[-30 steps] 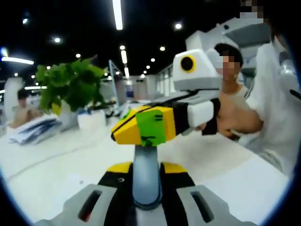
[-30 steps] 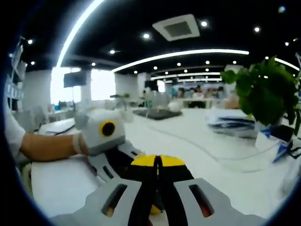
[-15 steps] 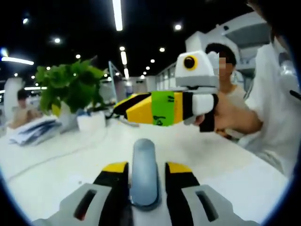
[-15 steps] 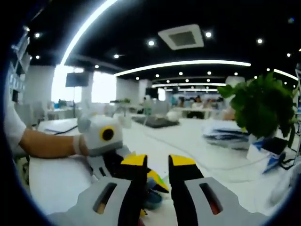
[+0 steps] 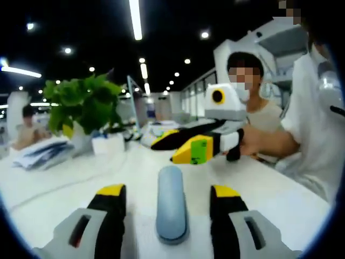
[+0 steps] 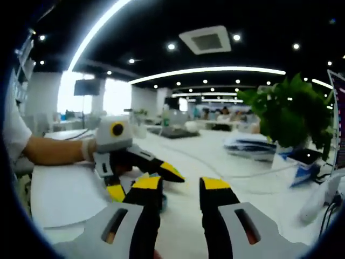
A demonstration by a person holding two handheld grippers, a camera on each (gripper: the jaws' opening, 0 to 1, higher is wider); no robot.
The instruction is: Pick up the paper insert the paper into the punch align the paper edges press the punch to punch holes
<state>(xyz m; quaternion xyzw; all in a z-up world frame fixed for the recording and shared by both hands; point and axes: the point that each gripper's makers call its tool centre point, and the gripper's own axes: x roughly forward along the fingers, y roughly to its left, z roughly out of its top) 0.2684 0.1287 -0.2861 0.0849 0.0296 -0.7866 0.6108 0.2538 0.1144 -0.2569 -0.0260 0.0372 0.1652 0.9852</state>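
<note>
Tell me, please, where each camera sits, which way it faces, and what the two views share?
Left gripper view: rides the left gripper, looking along its open jaws over the punch on the table; the right gripper enters from the right, held by a hand.
Right gripper view: rides the right gripper, jaws open, facing across the table; the left gripper and a forearm enter from the left, above the paper.
Shared: the plant, table, both grippers.

No text I can read, green label (image 5: 200,151) on the other yellow-tipped gripper (image 5: 188,145) ahead of my left tool carries dark marks too blurred to make out, no brands, numbers or signs legible elsewhere
</note>
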